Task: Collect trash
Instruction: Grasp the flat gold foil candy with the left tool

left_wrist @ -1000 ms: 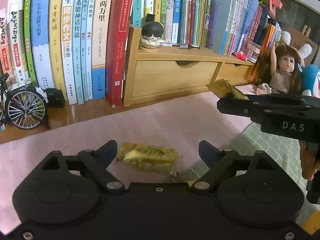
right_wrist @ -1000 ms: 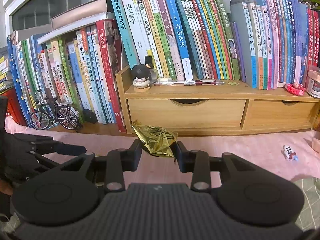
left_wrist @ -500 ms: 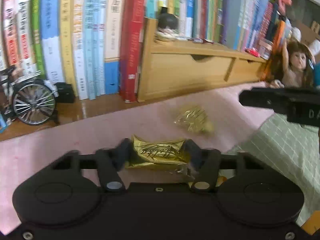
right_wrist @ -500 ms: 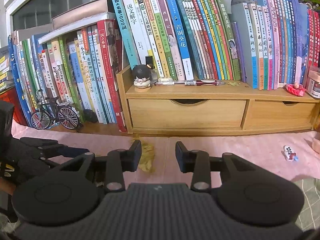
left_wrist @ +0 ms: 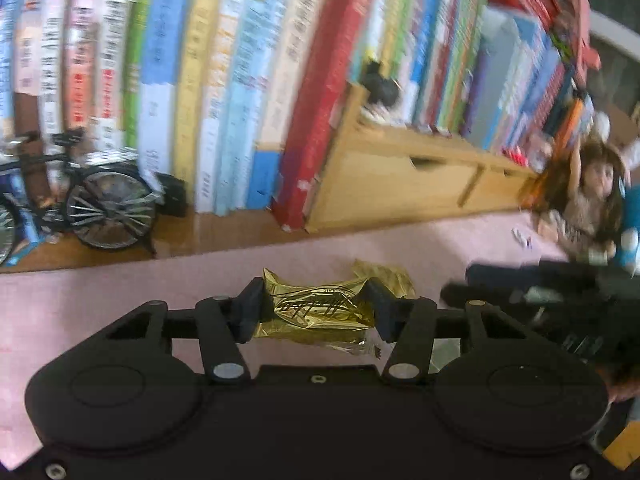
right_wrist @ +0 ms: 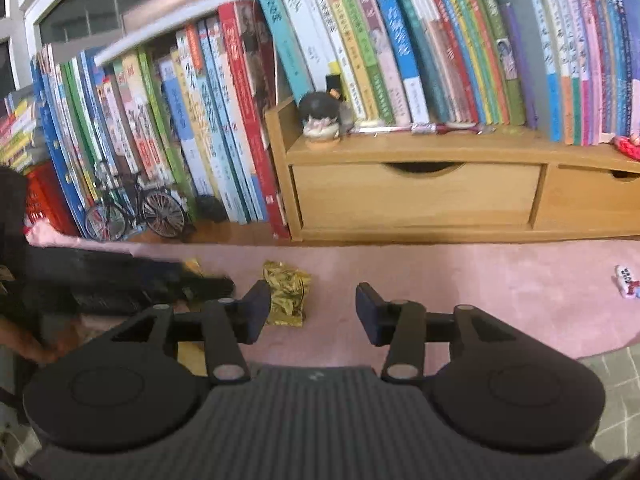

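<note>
Between the jaws of the left gripper [left_wrist: 314, 310] sits a gold foil snack packet [left_wrist: 316, 312], pinched from both sides, its crinkled end trailing off by the right-hand finger. Just beyond those jaws, a second gold wrapper [left_wrist: 390, 280] lies flat on the pink mat [left_wrist: 120, 300]. Off to the right of the jaws, blurred and dark, the right gripper [left_wrist: 540, 296] comes into shot.

Over to the right wrist view: the right gripper [right_wrist: 308, 308] has its jaws spread wide, nothing between them. That crumpled gold wrapper [right_wrist: 286, 292] rests on the pink mat [right_wrist: 460, 280] just ahead of the left-hand finger, touching or nearly so; hard to tell. Left of the jaws, the left gripper [right_wrist: 120, 284] smears across the frame, a glint of gold at its tip.

Further out, a small white scrap [right_wrist: 628, 282] lies far right on the mat. Beyond the jaws stands a wooden drawer unit [right_wrist: 416, 196], books [right_wrist: 400, 40] packed above it, and a model bicycle [right_wrist: 136, 212] away to the left.
</note>
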Motion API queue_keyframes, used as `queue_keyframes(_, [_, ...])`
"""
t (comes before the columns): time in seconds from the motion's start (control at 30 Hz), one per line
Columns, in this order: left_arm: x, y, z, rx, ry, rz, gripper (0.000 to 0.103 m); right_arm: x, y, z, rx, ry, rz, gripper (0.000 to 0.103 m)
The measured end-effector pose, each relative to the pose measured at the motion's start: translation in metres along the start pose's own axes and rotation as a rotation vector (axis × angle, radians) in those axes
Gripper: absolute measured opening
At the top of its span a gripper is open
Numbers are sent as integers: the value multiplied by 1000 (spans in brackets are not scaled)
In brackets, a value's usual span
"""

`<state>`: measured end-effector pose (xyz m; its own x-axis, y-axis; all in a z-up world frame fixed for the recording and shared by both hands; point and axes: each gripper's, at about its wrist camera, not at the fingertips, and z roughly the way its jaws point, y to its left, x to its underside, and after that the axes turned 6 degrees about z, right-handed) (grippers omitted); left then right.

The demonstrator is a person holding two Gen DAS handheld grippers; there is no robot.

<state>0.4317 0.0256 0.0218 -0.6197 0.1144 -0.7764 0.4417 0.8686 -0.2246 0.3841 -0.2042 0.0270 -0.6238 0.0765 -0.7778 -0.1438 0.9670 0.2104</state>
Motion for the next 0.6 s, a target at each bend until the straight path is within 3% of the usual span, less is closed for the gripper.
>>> queue_keyframes(0.13, [-5, 18, -11, 1, -38, -65, 52, 9, 14, 23, 47, 23, -109, 67])
queue_keyframes(0.4, [-11, 26, -21, 12, -77, -99, 52, 6, 30, 46, 18, 8, -132, 67])
queue_keyframes(0.47, [-12, 27, -20, 7, -75, -101, 52, 5, 30, 44, -5, -10, -125, 72])
queue_keyframes(0.53, [-10, 26, -19, 5, -68, -105, 52, 4, 31, 42, -24, -33, -115, 84])
queue_keyframes(0.6, [-8, 25, -16, 7, -56, -105, 52, 4, 33, 43, -15, -56, -116, 87])
